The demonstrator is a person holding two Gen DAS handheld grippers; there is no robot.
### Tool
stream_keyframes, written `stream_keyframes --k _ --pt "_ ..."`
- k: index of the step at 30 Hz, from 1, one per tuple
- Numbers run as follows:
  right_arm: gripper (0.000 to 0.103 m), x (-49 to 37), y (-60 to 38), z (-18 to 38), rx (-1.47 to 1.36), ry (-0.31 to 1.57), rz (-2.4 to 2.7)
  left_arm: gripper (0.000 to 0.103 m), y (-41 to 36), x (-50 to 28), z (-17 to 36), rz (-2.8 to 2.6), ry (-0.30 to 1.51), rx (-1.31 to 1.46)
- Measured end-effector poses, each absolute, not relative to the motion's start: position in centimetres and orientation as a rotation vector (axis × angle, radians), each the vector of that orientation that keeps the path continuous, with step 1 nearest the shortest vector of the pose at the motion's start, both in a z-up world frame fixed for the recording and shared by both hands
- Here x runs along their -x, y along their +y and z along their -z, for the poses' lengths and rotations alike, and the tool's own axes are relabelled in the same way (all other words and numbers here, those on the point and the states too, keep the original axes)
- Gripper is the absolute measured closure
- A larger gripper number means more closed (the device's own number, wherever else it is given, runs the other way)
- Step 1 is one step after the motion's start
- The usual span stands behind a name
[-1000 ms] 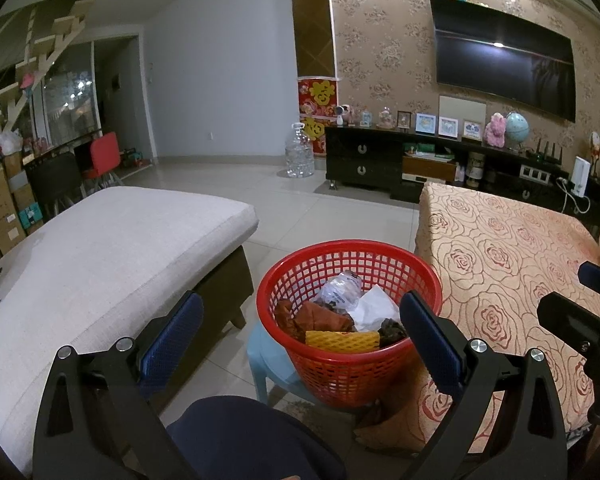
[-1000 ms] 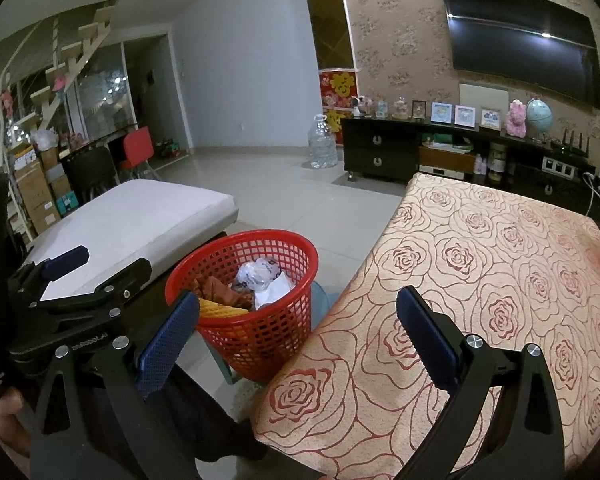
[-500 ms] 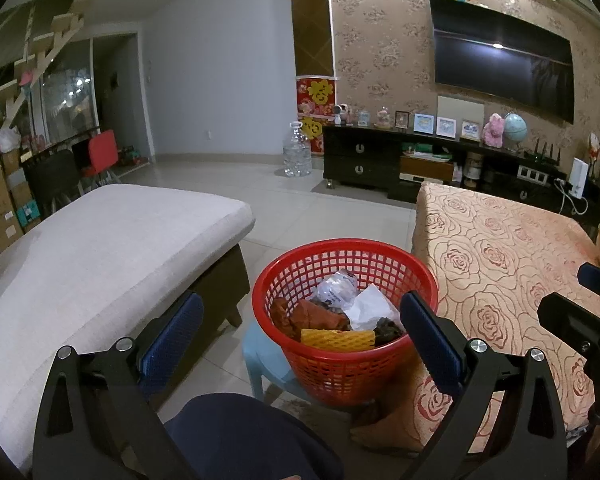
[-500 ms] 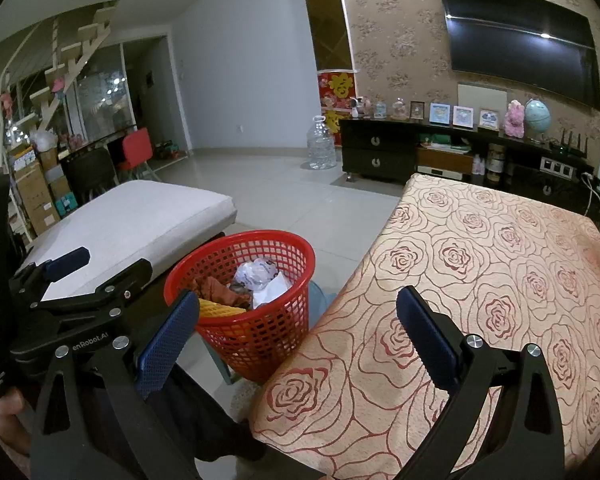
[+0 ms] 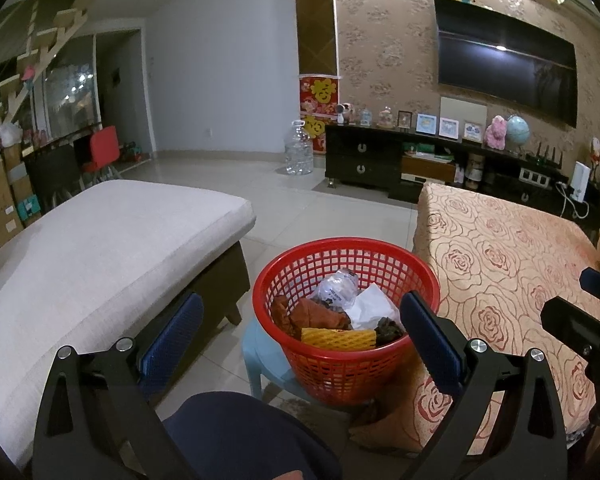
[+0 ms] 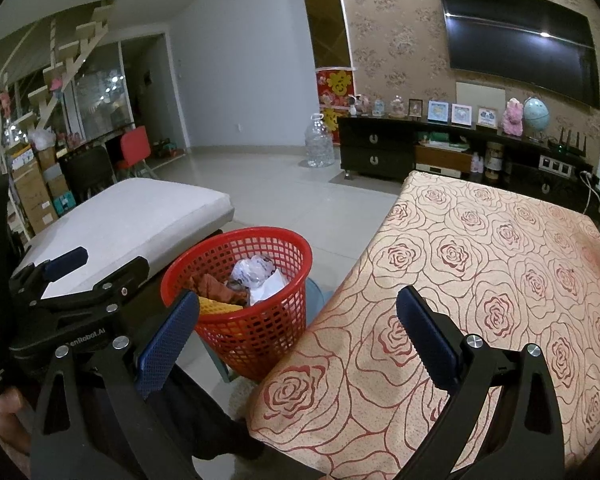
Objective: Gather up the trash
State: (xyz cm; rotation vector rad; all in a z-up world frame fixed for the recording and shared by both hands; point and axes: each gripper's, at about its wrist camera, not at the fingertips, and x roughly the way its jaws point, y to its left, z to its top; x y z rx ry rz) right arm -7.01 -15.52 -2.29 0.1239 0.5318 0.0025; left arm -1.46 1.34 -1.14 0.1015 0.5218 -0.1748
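Both my grippers, left gripper [image 5: 300, 328] and right gripper [image 6: 298, 322], hang open and empty, barely shifted; red basket [image 5: 346, 364] full, counter [image 6: 480, 280] bare: collection looks done

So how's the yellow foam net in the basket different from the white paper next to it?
The yellow foam net lies flat against the red basket's near wall, ribbed and mesh-textured; the white paper is smooth, crumpled, and sticks up higher. Both sit among the trash in it.

Red mesh basket [image 5: 346, 322] of trash, upright
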Motion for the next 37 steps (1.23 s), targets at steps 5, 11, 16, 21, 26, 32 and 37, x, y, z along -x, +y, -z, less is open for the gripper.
stream_keyframes --k 5,11,16,21,26,32,37 --pt "0.007 7.0 -15.3 2.6 -0.123 0.537 -0.003 0.008 1.7 0.8 1.3 0.182 0.536 -0.080" --pt "0.007 6.9 -15.5 3.2 -0.126 0.547 -0.001 0.008 1.7 0.7 1.4 0.184 0.537 -0.084" --pt "0.007 6.8 -15.6 3.3 -0.128 0.550 0.000 0.008 1.5 0.6 1.6 0.192 0.537 -0.079" --pt "0.007 6.7 -15.9 3.7 -0.135 0.556 0.004 0.008 1.5 0.6 1.7 0.193 0.535 -0.083" --pt "0.007 6.6 -16.3 4.1 -0.143 0.565 0.011 0.008 1.5 0.9 1.9 0.200 0.523 -0.077" --pt "0.007 6.7 -18.5 4.3 -0.177 0.576 0.038 0.008 1.6 0.2 2.3 0.228 0.546 -0.064" --pt "0.007 7.7 -27.3 5.1 -0.175 0.626 0.222 0.008 1.6 -0.9 3.4 0.220 0.580 -0.067"
